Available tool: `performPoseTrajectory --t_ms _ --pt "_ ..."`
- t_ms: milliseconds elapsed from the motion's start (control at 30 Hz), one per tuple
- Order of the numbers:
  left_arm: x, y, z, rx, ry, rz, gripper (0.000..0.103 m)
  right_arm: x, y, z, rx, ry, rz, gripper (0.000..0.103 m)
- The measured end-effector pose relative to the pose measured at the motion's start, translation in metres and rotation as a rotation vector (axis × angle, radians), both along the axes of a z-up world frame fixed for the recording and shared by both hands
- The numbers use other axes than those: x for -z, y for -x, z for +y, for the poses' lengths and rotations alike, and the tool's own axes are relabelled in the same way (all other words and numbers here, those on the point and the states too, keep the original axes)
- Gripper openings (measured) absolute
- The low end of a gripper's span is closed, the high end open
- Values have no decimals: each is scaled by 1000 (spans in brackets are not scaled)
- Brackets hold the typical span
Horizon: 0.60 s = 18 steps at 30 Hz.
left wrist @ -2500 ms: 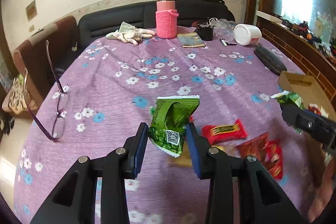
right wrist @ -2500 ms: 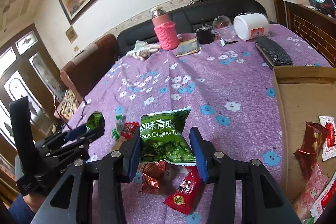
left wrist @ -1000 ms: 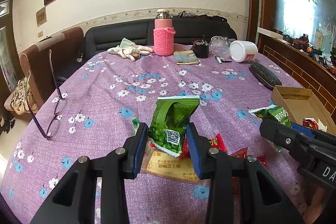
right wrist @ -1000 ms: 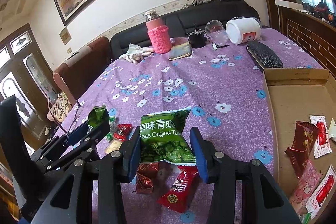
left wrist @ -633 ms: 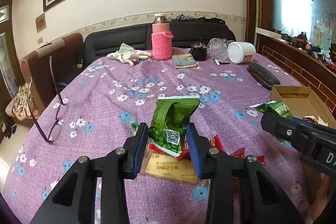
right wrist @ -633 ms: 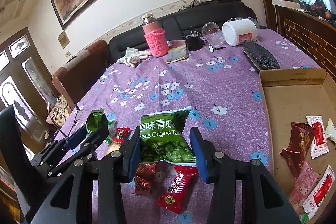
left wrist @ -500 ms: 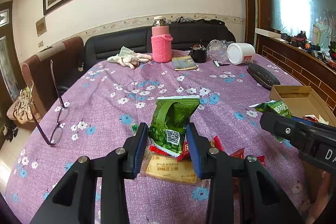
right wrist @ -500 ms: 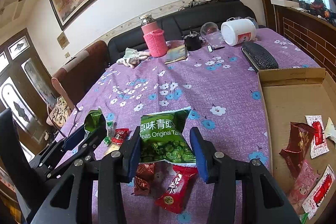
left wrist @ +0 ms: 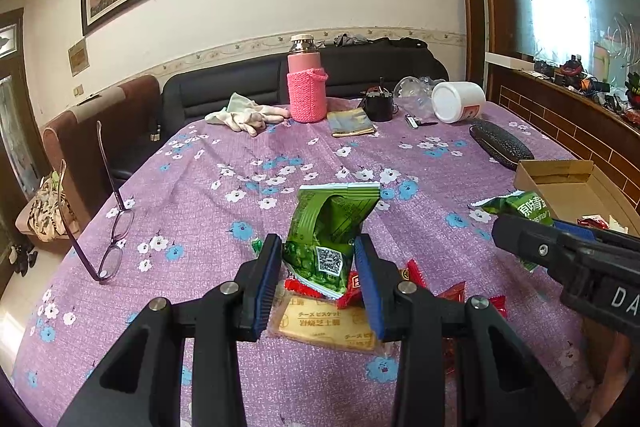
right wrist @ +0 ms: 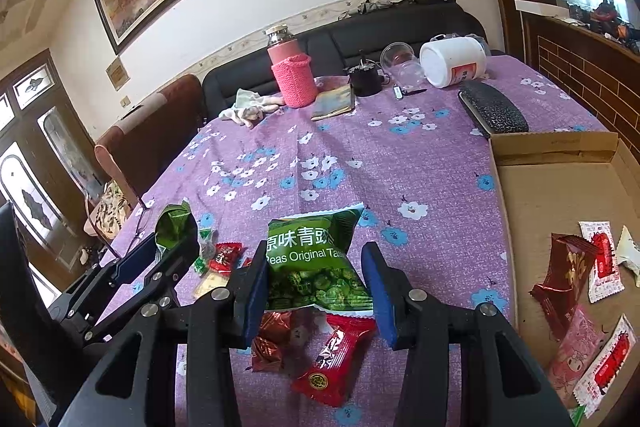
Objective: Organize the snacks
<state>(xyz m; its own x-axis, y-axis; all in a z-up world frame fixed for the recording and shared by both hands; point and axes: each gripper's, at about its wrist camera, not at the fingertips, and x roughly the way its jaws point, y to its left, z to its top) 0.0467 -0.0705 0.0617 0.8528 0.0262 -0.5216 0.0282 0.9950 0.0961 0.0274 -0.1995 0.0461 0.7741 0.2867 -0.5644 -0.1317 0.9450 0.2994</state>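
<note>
Gripping a green pea packet (right wrist: 316,263) upright in my right tool (right wrist: 316,287), my left tool (left wrist: 316,275) pinches a crumpled green packet (left wrist: 330,227), sealed end up.

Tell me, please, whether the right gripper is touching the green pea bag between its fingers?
Touching. The right wrist view shows the right gripper with both blue pads pressed against the sides of the green pea bag, which hangs clear above the purple tablecloth.
</note>
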Motion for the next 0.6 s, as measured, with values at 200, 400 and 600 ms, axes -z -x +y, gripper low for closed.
performPoseTrajectory --t_ms 200,400,600 --pt "0 1 -1 -1 -6 -8 37 -1 2 3 15 35 -8 49" --pt "-2 1 0 -6 1 -8 37 -2 4 7 33 78 -21 49" --pt "-1 1 0 -4 -2 -5 37 -3 6 9 52 126 -27 49"
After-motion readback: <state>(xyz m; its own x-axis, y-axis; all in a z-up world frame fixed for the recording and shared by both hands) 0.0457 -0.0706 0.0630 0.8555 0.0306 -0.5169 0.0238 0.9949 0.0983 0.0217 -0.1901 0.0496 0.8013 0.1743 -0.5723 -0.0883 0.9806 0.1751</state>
